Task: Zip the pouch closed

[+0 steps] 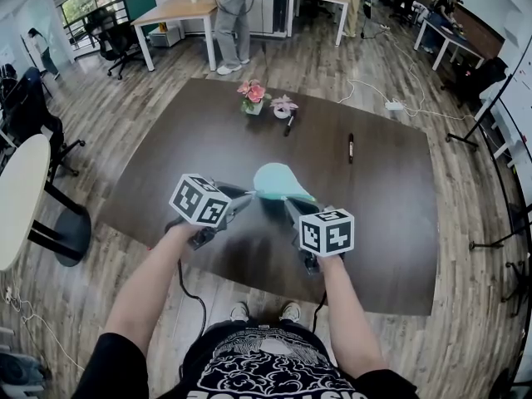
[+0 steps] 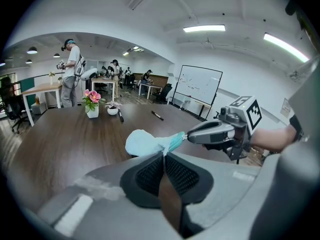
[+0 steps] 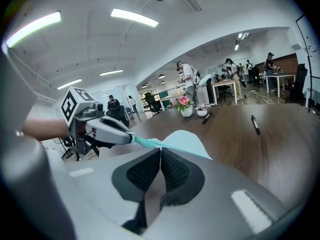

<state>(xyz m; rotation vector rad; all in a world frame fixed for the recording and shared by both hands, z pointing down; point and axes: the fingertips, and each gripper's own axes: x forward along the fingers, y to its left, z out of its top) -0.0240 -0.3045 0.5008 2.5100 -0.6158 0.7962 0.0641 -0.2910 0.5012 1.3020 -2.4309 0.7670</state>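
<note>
1. The left gripper (image 2: pixel 163 156) has its jaws clenched on the near edge of the pale teal pouch (image 2: pixel 142 143). Its own view shows the pads pressed together with the fabric starting right at their tips.
2. The right gripper (image 3: pixel 160 151) is clenched the same way, on the darker teal zip (image 3: pixel 145 144) that runs along that edge.
3. The coming move turns on one relation: the zip lies stretched left to right between the two sets of jaws. The two grippers sit close together, tips almost facing each other.
4. I cannot tell which gripper has the slider, so either could be the one that pulls. Closing it will likely mean one gripper anchors its end while the other travels along that left-right line.
5. The pouch body fans out from the jaws toward the far side. It appears held above the surface (image 1: pixel 166 173), near its middle.
6. There is plenty of room. A marker pen (image 1: pixel 350 147) lies well apart on the far right. A flower pot (image 1: pixel 253 96) and a small white pot (image 1: pixel 283 106) stand well apart at the far edge. The space to the left and right of the grippers is bare.
</note>
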